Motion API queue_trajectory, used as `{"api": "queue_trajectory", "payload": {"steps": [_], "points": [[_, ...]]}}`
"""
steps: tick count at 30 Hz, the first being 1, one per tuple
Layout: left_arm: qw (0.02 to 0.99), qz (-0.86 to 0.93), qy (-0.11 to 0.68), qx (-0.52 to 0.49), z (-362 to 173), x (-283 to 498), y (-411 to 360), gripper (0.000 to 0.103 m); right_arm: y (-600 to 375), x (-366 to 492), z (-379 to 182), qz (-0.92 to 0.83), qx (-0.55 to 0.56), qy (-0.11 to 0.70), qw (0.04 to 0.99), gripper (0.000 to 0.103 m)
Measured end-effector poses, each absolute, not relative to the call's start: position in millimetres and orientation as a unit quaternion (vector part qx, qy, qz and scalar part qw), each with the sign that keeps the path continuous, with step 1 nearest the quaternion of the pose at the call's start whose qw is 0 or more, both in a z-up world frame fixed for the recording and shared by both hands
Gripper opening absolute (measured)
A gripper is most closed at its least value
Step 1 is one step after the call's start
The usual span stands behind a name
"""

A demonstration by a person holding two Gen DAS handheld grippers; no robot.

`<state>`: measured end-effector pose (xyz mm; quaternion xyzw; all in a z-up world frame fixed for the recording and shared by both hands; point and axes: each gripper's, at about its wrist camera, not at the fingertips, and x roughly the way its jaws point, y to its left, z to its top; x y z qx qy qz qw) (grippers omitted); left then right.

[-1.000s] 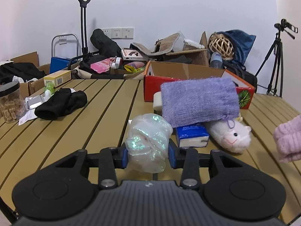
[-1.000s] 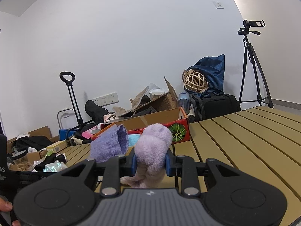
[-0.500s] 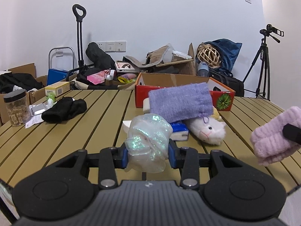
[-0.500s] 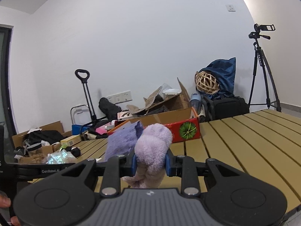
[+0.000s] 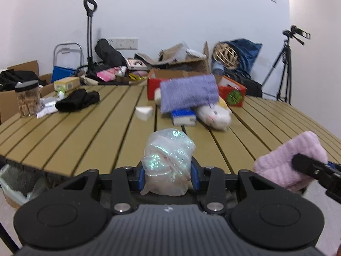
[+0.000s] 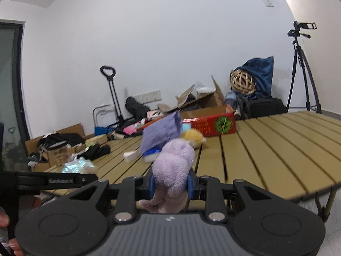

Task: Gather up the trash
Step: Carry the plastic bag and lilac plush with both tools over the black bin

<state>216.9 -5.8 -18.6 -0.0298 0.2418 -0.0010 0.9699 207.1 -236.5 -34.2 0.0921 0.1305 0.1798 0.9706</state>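
My left gripper point(image 5: 168, 173) is shut on a crumpled iridescent plastic wrapper point(image 5: 168, 160), held at the near edge of the slatted table point(image 5: 85, 132). My right gripper point(image 6: 170, 184) is shut on a fluffy lilac plush piece point(image 6: 173, 168); that plush point(image 5: 292, 163) shows at the right of the left wrist view, off the table's edge. The wrapper point(image 6: 77, 166) and the left gripper's side appear at the left of the right wrist view. A bin lined with a clear bag point(image 5: 19, 183) sits below the table's near left edge.
On the table lie a purple cloth point(image 5: 188, 92) over a white plush toy point(image 5: 214, 115), a blue tissue pack point(image 5: 183, 117), a white wedge point(image 5: 145, 112), black cloth point(image 5: 77, 100), a jar point(image 5: 27, 99) and a red box point(image 5: 232, 95). Clutter, boxes and a tripod point(image 5: 285, 68) stand behind.
Both grippers have drawn back from the table's middle to its near edge, each keeping its hold. The bin has come into sight under the left side.
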Motion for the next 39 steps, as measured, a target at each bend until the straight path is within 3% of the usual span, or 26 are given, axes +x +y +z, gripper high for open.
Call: {"api": "queue_trajectory", "payload": {"steps": [8,20,39], "points": [[0.963,-0.024,0.268,0.002,-34,172,-17,0.04,-223,168,-50,0.194,0.063,0.18,0.962,0.027],[0.93,-0.025,0.365,0.029,-91,120,-11,0.04,-200,129,-107,0.201,0.026,0.328,0.923,0.027],[0.886,-0.013,0.461,0.046,-158,123,-7,0.039,-181,131,-159,0.171,-0.013,0.447,0.878,0.027]]}}
